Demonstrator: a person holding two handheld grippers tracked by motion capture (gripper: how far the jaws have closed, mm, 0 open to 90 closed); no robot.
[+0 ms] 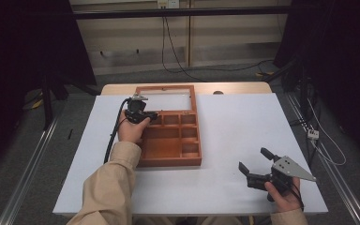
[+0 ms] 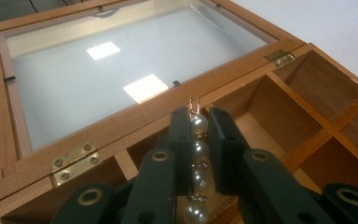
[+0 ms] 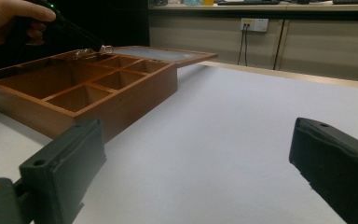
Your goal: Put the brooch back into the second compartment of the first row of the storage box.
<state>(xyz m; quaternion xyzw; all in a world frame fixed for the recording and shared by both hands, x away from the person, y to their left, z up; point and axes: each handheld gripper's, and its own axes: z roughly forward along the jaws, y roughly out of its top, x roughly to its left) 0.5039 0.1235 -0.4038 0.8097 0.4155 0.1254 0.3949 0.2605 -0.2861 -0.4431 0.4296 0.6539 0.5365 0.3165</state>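
Up at the far left of the table (image 1: 234, 140), the left gripper (image 1: 151, 116) hangs over the back row of the box (image 1: 171, 161), its jaws pressed together on a pearl string (image 2: 198, 154). Seen from the left gripper view, the pearls run in a line between the two black pads, with a small metal loop poking out past the tips and one more pearl hanging below near the bottom edge. The string sits above a rear compartment, just short of the hinged edge.

The box is brown wood, split into several compartments, and its lid (image 1: 166, 96) lies opened flat toward the far side; the lid is a wooden frame around a pane that catches two bright reflections. Two brass hinges (image 2: 74, 161) join lid and box.

Well apart, at the near right of the table, the right gripper (image 1: 254, 165) is held low over the white top with its jaws spread wide and nothing between them.

No brand, label or writing can be read on the box, the grippers or the wall socket (image 3: 254, 24) behind the table.
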